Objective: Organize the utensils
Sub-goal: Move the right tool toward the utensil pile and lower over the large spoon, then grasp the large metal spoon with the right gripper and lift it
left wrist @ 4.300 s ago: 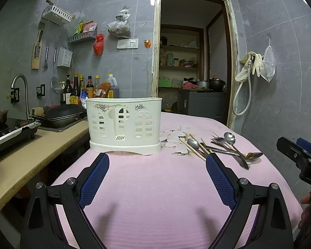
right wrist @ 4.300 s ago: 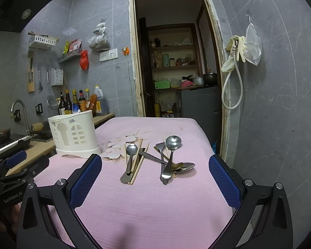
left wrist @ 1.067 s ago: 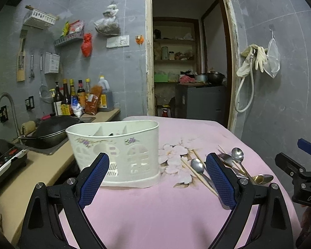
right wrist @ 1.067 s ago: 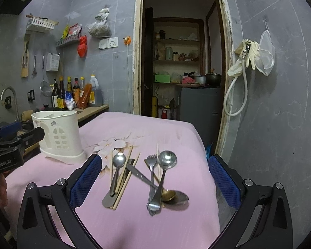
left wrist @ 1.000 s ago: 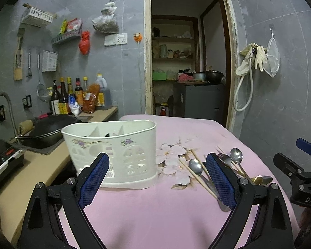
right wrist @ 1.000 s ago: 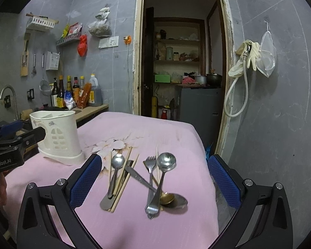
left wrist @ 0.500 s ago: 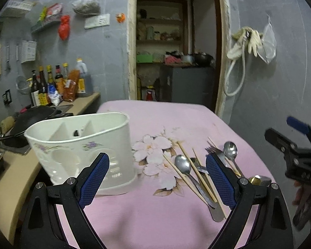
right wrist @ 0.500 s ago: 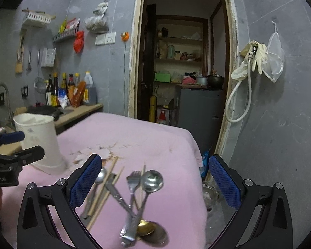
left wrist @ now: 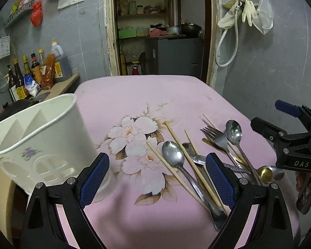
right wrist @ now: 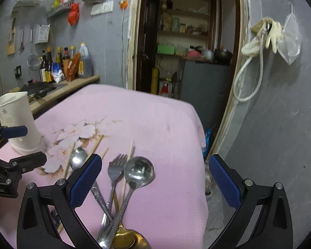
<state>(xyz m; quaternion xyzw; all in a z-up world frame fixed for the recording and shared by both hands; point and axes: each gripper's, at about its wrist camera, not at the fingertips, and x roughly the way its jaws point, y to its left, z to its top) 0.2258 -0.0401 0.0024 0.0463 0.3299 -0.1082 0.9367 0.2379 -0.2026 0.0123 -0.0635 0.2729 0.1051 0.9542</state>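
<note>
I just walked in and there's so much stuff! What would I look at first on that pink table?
Probably the messy pile of shiny spoons, a fork and wooden chopsticks, lying crossed over each other on the right side of the pink tablecloth. Next, the white utensil holder standing at the left edge, beside big printed flowers. Both grippers, left and right, hover open.

Pink-clothed table (left wrist: 139,95): caddy (left wrist: 37,137), chopsticks (left wrist: 176,172), cutlery (left wrist: 228,145).
</note>
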